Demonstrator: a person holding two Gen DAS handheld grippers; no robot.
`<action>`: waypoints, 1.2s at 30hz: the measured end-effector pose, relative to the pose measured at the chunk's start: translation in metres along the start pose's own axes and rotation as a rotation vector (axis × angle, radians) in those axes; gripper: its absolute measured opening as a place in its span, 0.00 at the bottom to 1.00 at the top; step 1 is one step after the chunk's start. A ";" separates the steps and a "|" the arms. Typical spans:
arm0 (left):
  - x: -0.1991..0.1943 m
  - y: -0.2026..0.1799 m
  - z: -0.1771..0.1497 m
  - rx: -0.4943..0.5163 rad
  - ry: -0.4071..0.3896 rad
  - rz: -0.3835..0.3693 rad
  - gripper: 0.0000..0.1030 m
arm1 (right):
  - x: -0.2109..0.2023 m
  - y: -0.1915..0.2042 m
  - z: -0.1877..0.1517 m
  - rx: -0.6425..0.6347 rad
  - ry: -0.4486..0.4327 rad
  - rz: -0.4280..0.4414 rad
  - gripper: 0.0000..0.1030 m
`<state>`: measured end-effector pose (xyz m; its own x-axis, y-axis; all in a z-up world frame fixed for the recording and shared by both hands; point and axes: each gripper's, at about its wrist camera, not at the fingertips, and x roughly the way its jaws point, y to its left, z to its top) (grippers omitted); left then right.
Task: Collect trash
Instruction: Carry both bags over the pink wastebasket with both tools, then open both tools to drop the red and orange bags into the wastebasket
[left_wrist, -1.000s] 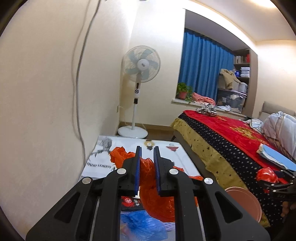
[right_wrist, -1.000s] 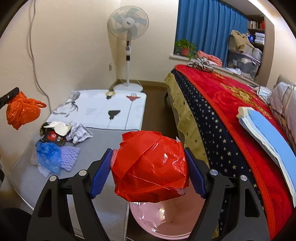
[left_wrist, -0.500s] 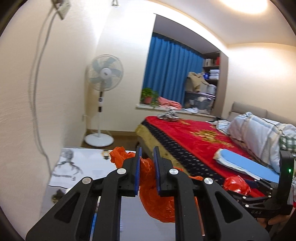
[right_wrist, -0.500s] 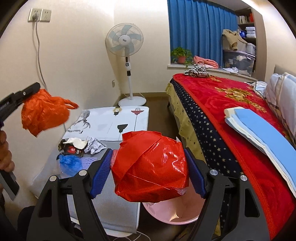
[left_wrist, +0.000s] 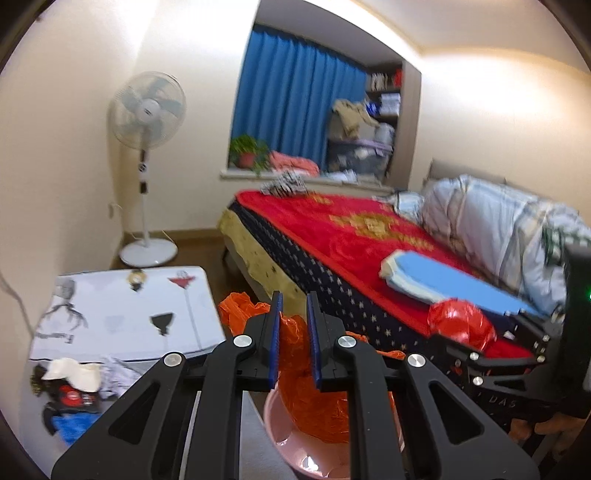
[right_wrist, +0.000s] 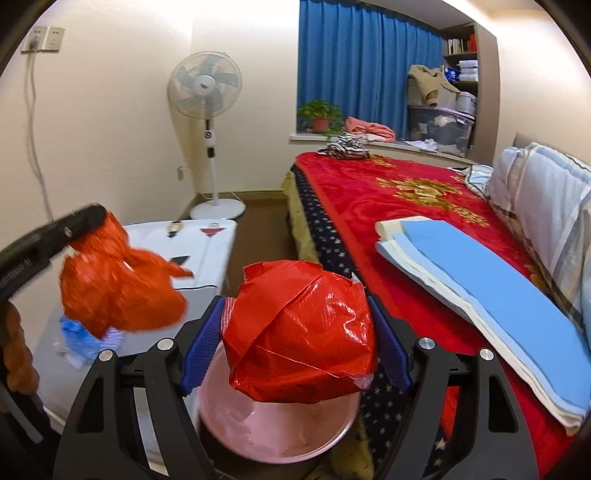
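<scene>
Nearest to us, our right gripper was clamped on a crumpled red plastic bag, its blue pads pressed against both sides of the wad. Our left gripper had its jaws drawn close together, pinching an orange plastic bag that hung down between and below them. In the right wrist view that same orange bag dangled from the left gripper's tip at the left edge, blurred.

Directly beneath both bags sat a pink bin; in the left wrist view the orange bag's lower part hung just over the bin's rim, and we could not tell whether it touched the inside. The red bag was held above the bin's opening, apart from it.

Just to the left of the bin stood a low table with a printed white cover. At its near end lay a small heap of trash: a white crumpled paper, a dark wrapper and a blue plastic bag.

To the right ran a bed with a red blanket, a folded blue pad lying on it. Farther back a white standing fan stood by the wall, and blue curtains hung behind a potted plant on the sill.
</scene>
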<state>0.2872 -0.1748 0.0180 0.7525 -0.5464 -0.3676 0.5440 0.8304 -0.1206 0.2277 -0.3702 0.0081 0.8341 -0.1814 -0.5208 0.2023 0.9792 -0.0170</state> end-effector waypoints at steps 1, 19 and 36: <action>0.012 -0.004 -0.003 0.014 0.017 -0.002 0.13 | 0.009 -0.004 -0.001 0.001 0.008 -0.002 0.73; 0.107 -0.031 -0.045 0.061 0.211 -0.024 0.13 | 0.092 -0.023 -0.028 -0.036 0.217 0.049 0.73; 0.114 -0.031 -0.055 0.113 0.259 0.073 0.77 | 0.105 -0.026 -0.042 -0.045 0.276 0.036 0.88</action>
<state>0.3354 -0.2569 -0.0709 0.6790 -0.4279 -0.5966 0.5411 0.8409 0.0127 0.2884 -0.4106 -0.0815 0.6679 -0.1211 -0.7344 0.1473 0.9887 -0.0290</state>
